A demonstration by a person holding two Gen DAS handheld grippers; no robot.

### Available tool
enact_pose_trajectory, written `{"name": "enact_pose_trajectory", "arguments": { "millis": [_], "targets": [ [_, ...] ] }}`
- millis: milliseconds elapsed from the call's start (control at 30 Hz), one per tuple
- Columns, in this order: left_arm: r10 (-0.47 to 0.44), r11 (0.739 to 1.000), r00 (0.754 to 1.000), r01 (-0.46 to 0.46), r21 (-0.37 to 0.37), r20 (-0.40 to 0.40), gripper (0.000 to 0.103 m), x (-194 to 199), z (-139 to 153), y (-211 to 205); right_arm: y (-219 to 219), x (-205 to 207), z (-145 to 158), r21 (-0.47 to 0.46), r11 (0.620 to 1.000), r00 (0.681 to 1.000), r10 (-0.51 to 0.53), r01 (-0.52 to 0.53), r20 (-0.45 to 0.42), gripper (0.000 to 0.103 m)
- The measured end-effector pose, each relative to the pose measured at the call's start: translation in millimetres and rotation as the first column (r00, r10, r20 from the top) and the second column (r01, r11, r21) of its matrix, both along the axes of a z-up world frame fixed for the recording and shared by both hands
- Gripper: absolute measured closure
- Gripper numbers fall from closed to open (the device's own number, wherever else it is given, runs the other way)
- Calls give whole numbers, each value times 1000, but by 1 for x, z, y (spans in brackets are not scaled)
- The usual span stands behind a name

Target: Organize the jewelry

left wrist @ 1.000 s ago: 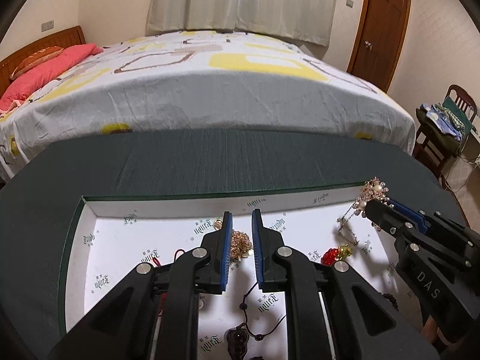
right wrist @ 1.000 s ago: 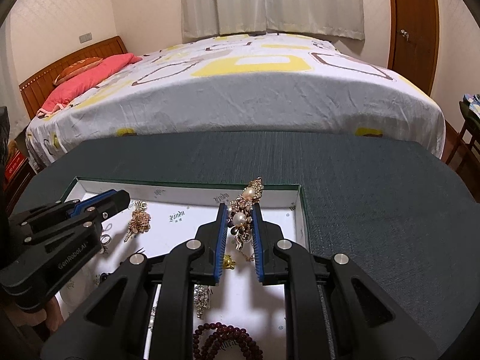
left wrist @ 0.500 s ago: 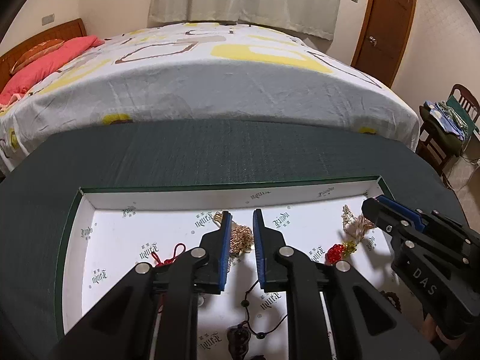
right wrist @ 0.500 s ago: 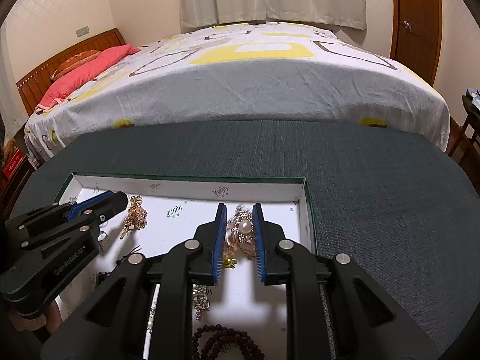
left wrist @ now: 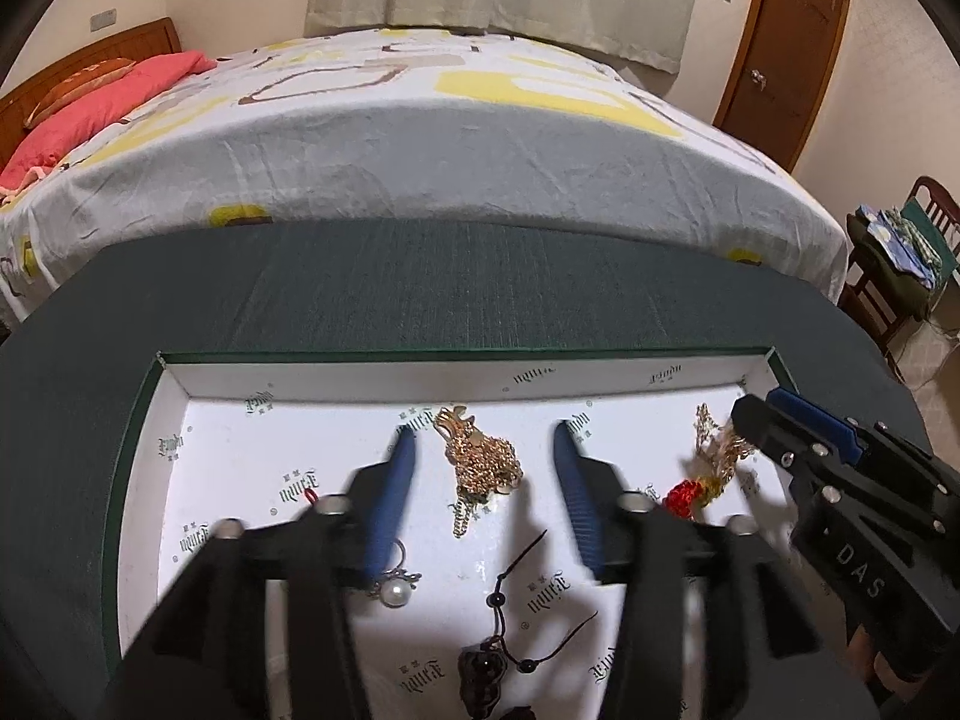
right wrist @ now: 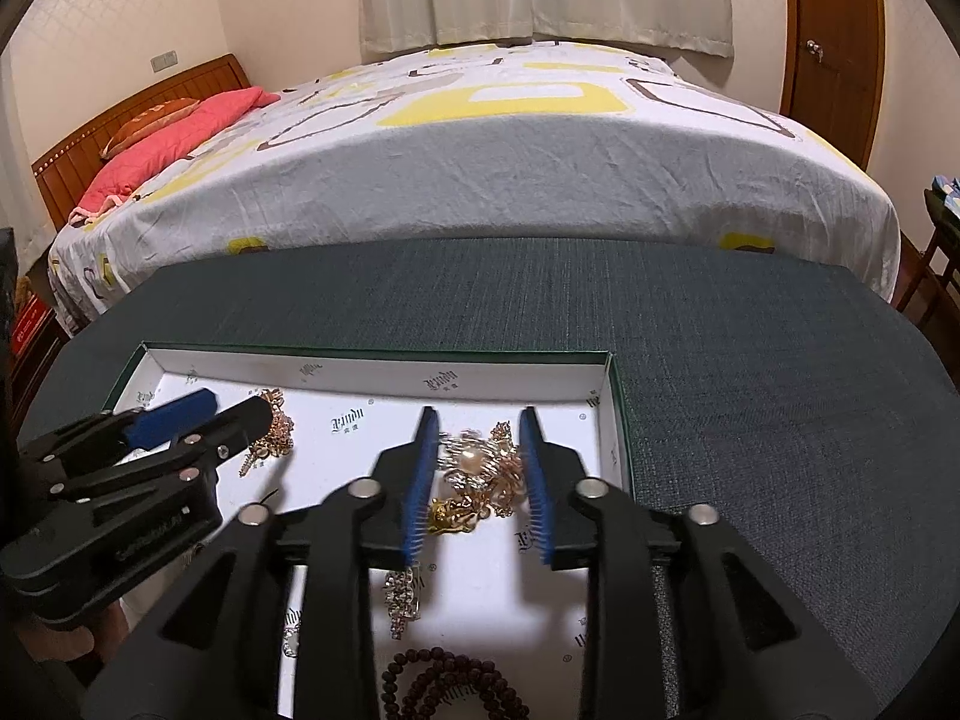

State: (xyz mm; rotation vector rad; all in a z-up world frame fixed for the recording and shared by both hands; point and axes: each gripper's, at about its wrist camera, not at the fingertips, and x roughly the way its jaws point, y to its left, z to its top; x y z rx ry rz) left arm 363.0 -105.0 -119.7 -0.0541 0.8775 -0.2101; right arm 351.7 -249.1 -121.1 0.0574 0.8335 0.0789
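- Left gripper (left wrist: 483, 450): jaws opening, blurred with motion; blue pads stand clear on either side of a gold chain piece (left wrist: 480, 461) that lies loose on the tray floor, touched by neither pad.
- Right gripper (right wrist: 478, 435): jaws opening too; a pearl-and-gold ornament (right wrist: 480, 468) sits on the tray floor between the pads. It lies close to both, but no squeeze shows.
- Tray (left wrist: 360, 373): shallow, white printed lining, green rim, resting on a dark green textured tabletop (right wrist: 750, 396).
- Left wrist view, other pieces in the tray: a pearl ring (left wrist: 393, 591) just under the left pad, a dark pendant on black cord (left wrist: 480, 669) nearer the camera, and a red bead cluster (left wrist: 684, 495) beside the right gripper's tip.
- Right wrist view: a silver chain (right wrist: 405, 591) trails below the left pad, and a string of dark brown beads (right wrist: 456, 684) lies at the near edge.
- The gold chain piece lies mid-tray, near the far wall; the pearl-and-gold ornament is near the tray's right wall.
- Background: a bed with a patterned sheet (right wrist: 510, 138), red pillow (right wrist: 174, 138), wooden door (left wrist: 780, 42).
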Motion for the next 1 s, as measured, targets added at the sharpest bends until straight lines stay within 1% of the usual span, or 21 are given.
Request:
{"name": "enact_pose_trajectory", "arguments": {
  "millis": [33,100,233,267,433,567,633,767,867,1000],
  "targets": [
    [1,1000,1000,-1,-2,2,50,-1,0,0,0,-1,0,2,1000,1000,1,-1,0,72],
    [5,1000,1000,-5,-4,0,45,-1,0,1,0,0,0,2,1000,1000,0,0,1,61],
    [11,1000,1000,-11,-10,11,39,-3,1,2,2,-2,1,-6,1000,1000,0,0,11,58],
    [14,1000,1000,-14,-6,18,35,-5,2,2,2,-3,1,-7,1000,1000,0,0,12,54],
    [13,1000,998,-14,20,58,30,-11,8,0,2,-7,5,-6,1000,999,-6,7,33,46],
    [33,999,997,-35,30,72,28,-15,12,4,1,-12,11,10,1000,998,-19,19,55,34],
    [39,999,996,-41,19,79,28,-20,16,7,2,-18,15,20,1000,998,-21,19,65,33],
    [44,999,990,-47,20,131,28,-41,28,13,5,-36,23,13,1000,996,-28,27,86,26],
    [62,997,985,-68,30,159,25,-63,36,18,5,-58,32,23,999,993,-38,36,108,25],
    [80,996,981,-83,10,179,24,-92,44,27,7,-87,39,31,999,992,-42,38,120,24]
  ]
}}
